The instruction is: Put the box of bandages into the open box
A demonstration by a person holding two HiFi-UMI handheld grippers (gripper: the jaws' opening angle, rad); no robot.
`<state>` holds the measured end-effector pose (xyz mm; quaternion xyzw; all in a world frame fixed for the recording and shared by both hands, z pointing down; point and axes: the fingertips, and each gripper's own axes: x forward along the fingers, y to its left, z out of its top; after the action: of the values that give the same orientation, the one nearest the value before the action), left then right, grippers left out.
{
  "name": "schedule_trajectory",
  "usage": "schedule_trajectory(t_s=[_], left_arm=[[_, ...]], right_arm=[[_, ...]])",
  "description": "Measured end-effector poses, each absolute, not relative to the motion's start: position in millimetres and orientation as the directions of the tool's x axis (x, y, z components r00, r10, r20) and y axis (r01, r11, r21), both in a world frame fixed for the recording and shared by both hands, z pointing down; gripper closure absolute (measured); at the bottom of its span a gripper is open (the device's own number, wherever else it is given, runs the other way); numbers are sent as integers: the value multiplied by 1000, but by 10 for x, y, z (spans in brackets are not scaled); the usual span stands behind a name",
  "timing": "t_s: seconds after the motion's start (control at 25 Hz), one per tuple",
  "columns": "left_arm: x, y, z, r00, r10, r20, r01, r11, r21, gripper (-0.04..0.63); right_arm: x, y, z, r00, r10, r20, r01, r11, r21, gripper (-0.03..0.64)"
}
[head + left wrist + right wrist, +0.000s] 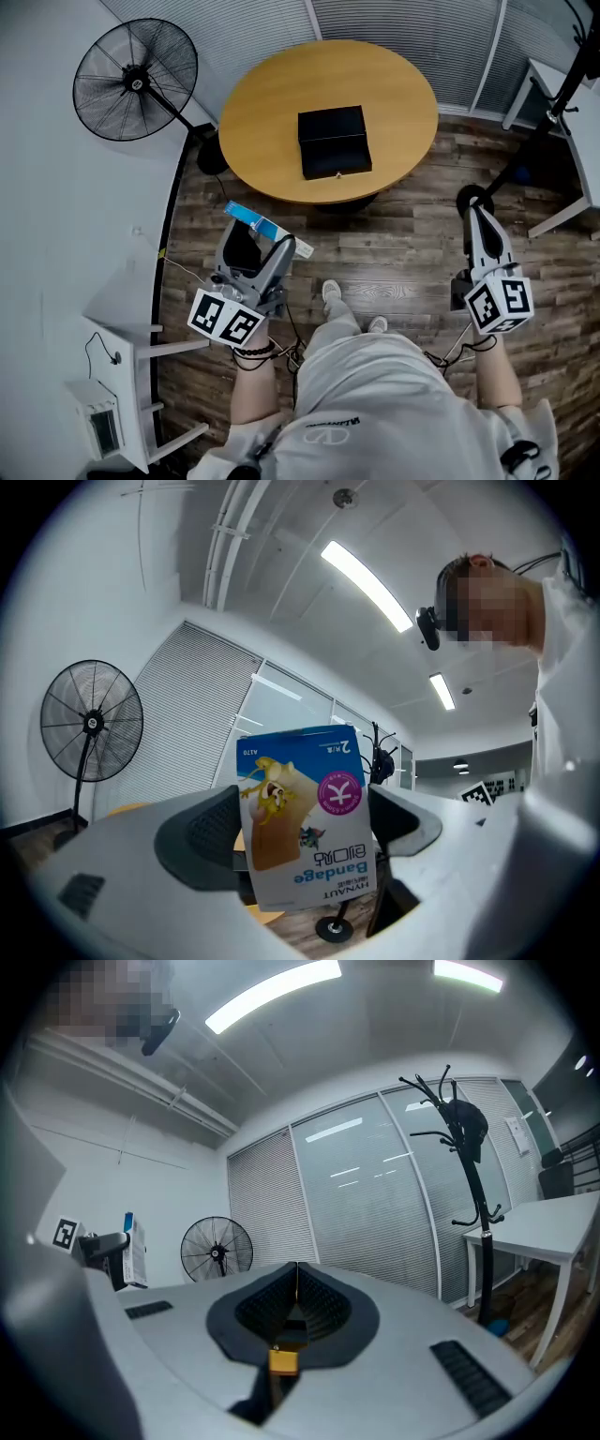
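Note:
The bandage box [305, 817], blue and white with a cartoon print, stands upside down between the pads of my left gripper [305, 841], which is shut on it. In the head view the bandage box [260, 223] sticks out of the left gripper [269, 242] above the wooden floor, short of the table. The open black box [334, 142] lies in the middle of the round wooden table [262, 112]. My right gripper [473, 217] hangs at the right over the floor. Its jaws meet with nothing between them, as the right gripper [296, 1283] view shows.
A standing fan [136, 80] is left of the table. A white desk [581, 122] and a dark coat stand [464, 1166] are at the right. White furniture [122, 309] lines the left wall. The person's feet [332, 292] stand on the plank floor before the table.

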<state>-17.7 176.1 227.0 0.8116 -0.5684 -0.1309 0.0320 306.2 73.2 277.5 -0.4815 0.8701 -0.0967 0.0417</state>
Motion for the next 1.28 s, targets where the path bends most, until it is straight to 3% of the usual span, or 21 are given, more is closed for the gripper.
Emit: schedule_trajectory(t_s=[0.52,0.92,1.28], left_arm=[[-909,1165,2437,339,-920,-194,-889,-381,253,167],[-1664,432,2587,427,-884,-192,-837,-467,287,167],[-1905,9,2822,518,-836,-183,-767,-548,332,167]], right_arm=[[2316,267,2796,-520,-852,54,-846,506,-167,600],[1458,-269,2834,-475,-876,87,-876,461,-141,600],[909,-503,2862,-451,-886,107,-891,439,-115,600]])
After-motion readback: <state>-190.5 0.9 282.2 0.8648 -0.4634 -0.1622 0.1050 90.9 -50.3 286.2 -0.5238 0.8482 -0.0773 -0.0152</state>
